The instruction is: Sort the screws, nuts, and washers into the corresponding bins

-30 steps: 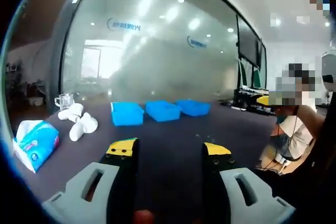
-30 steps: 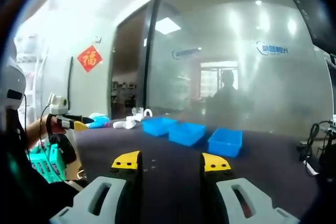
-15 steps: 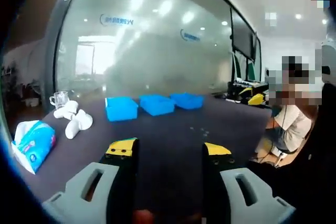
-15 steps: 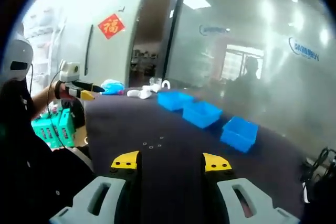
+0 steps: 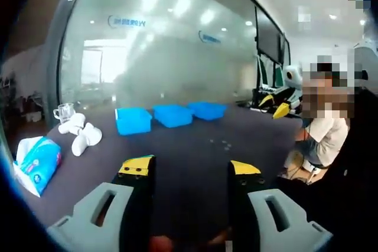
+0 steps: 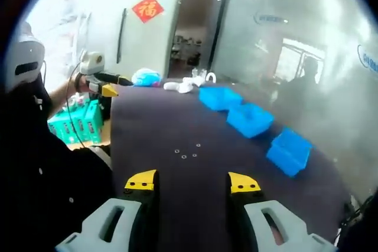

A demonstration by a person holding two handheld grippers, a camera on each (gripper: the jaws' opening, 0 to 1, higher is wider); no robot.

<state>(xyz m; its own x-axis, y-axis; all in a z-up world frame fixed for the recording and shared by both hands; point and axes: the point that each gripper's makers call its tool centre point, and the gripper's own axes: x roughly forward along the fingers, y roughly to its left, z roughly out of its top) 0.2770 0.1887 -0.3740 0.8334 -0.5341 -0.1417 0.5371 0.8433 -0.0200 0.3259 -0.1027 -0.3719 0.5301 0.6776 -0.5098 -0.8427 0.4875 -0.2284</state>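
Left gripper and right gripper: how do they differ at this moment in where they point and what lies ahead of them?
The left gripper looks level across the dark table, with the three blue bins far ahead; the right gripper tilts down at it, with the small loose parts just ahead. A tissue pack lies beside the left gripper; nothing lies by the right. Both are open and hold nothing.

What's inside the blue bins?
The three bins look empty from here, but their walls hide most of the floors, so I can't be sure. The small metal bits lie loose on the table, outside the bins.
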